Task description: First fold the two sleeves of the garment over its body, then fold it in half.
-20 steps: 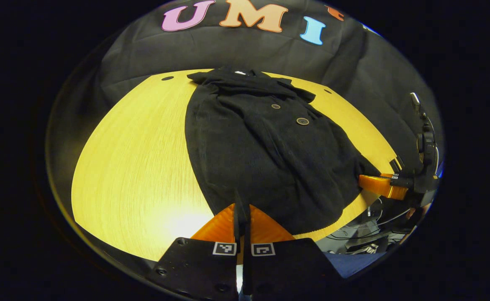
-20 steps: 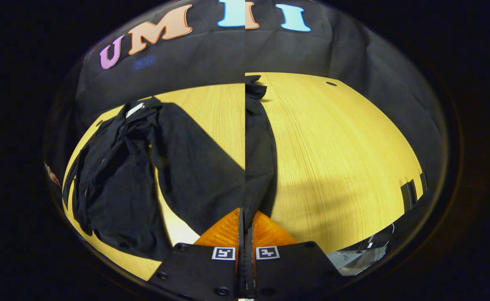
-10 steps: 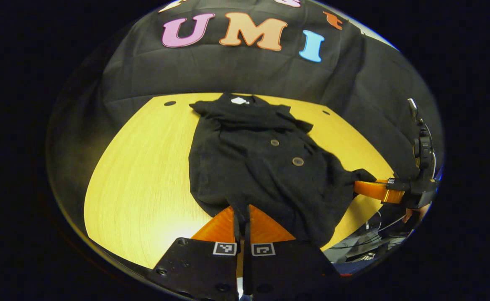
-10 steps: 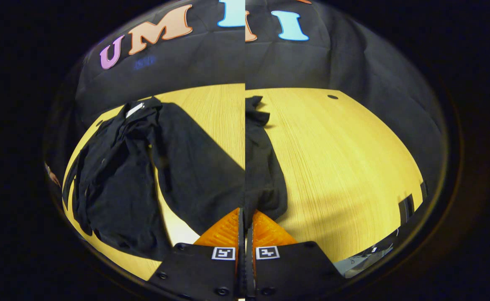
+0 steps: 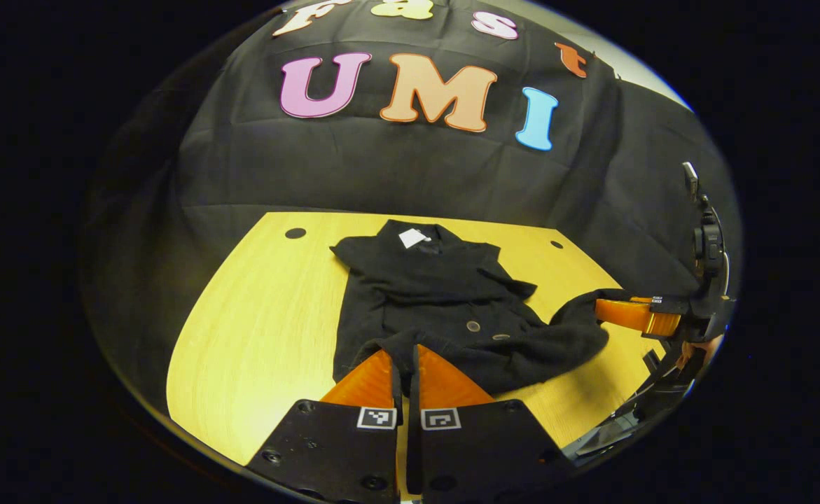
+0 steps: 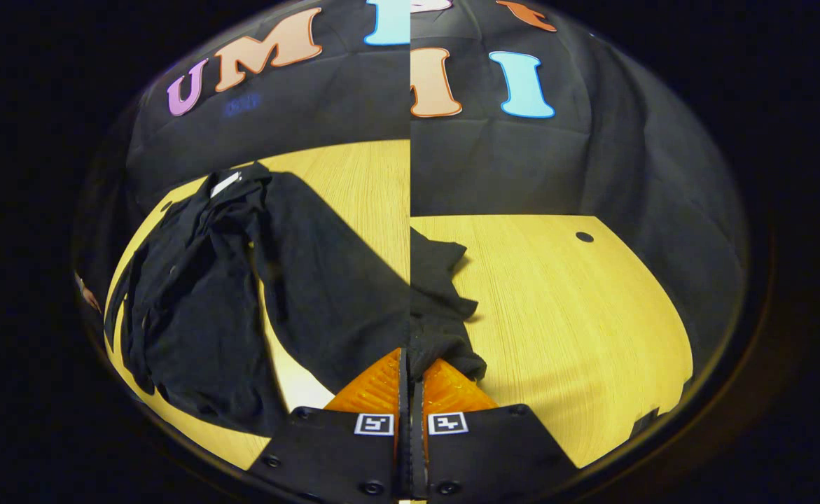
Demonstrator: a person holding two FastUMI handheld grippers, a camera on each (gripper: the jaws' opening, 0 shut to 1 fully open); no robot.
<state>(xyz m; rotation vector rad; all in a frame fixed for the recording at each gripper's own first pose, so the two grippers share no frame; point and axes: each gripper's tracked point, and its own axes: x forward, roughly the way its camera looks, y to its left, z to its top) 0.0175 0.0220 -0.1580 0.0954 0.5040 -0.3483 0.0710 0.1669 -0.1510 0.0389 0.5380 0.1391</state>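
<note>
A black buttoned garment [image 5: 424, 280] lies on the yellow wooden table [image 5: 255, 322], its collar with a white tag [image 5: 412, 238] at the far end. My left gripper [image 5: 404, 357] is shut on the near hem, which is lifted off the table. In the left gripper view, my right gripper [image 5: 600, 310] at the right holds the hem's other corner, raised above the table. In the right gripper view, my right gripper [image 6: 410, 365] is shut on a bunch of black cloth [image 6: 441, 329]. The lower part of the garment hangs doubled between the two grippers.
The table has small dark holes near its far corners [image 5: 295, 233] [image 5: 557, 244] [image 6: 584, 236]. The booth's black cloth wall stands behind it. The table's near right edge [image 5: 592, 420] drops off to dark gear below. The left half of the right gripper view looks frozen.
Both grippers have risen and carried the hem toward the collar. The garment's visible length on the table has shortened, with the buttons now near the lifted hem.
</note>
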